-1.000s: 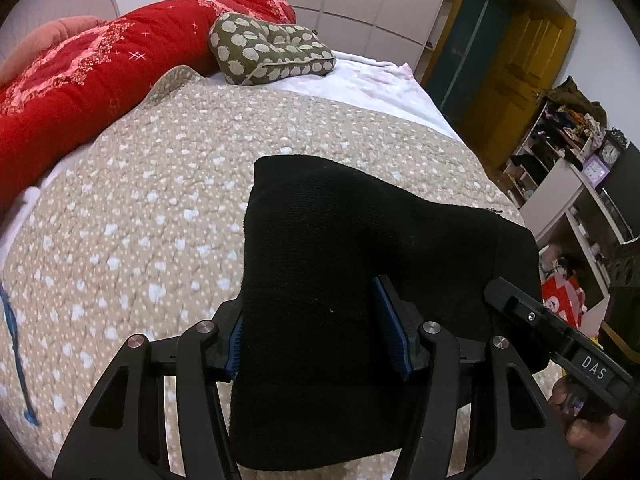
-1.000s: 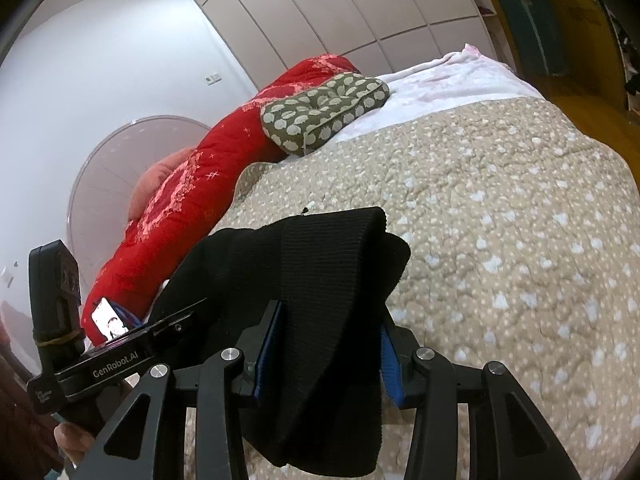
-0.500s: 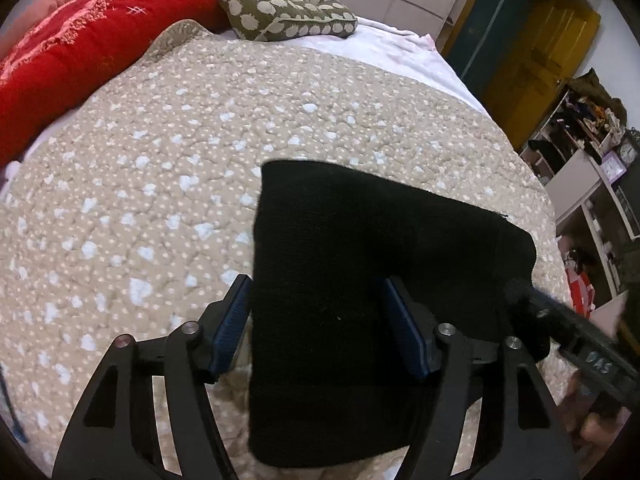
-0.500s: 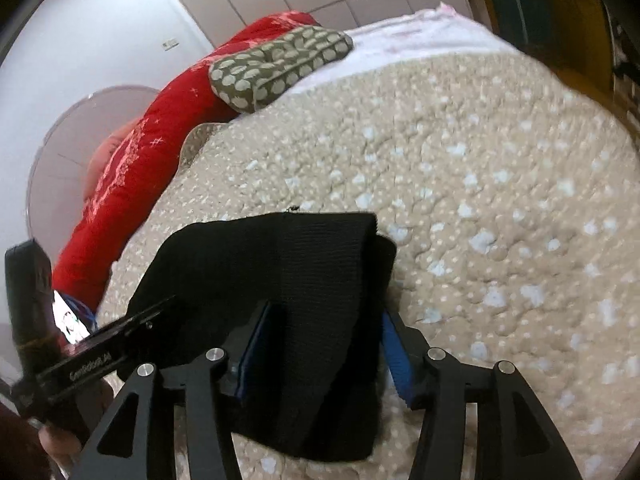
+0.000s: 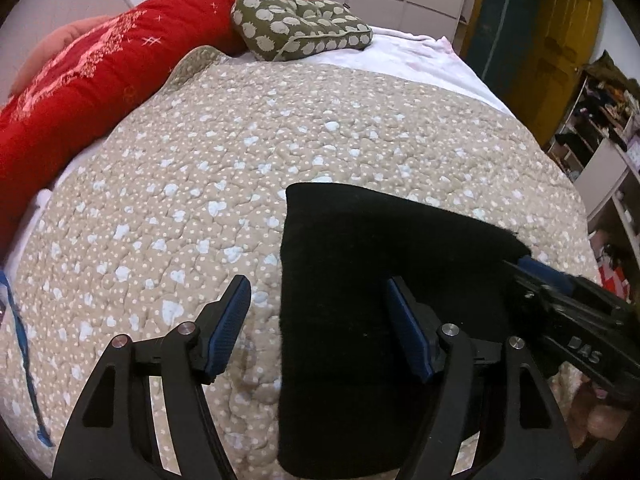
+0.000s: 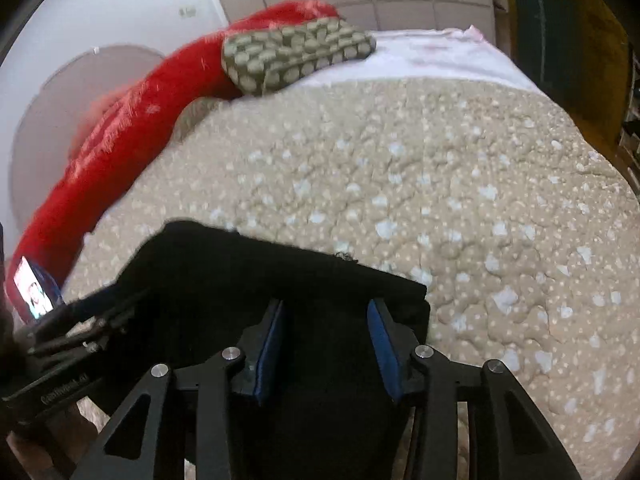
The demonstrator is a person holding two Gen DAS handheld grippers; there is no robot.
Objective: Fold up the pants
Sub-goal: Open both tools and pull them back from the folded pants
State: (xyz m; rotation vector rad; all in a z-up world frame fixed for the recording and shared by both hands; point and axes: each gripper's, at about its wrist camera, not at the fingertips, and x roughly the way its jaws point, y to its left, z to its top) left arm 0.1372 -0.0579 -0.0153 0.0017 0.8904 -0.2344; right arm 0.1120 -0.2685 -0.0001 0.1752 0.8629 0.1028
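Pants [image 5: 384, 272] lie folded on the quilt [image 5: 200, 184], long axis running left to right. Left gripper [image 5: 316, 308] is spread, straddling their left edge; right gripper [image 6: 326, 328], fingers apart, sits over the cloth, grip unclear.

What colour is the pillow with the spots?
Olive green pillow with pale spots; clearest in the left wrist view.

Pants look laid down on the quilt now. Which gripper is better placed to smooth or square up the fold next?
Left, probably. The left gripper is open and straddles the near left edge of the black pants on the quilt. The right gripper has the cloth bunched between its pads.
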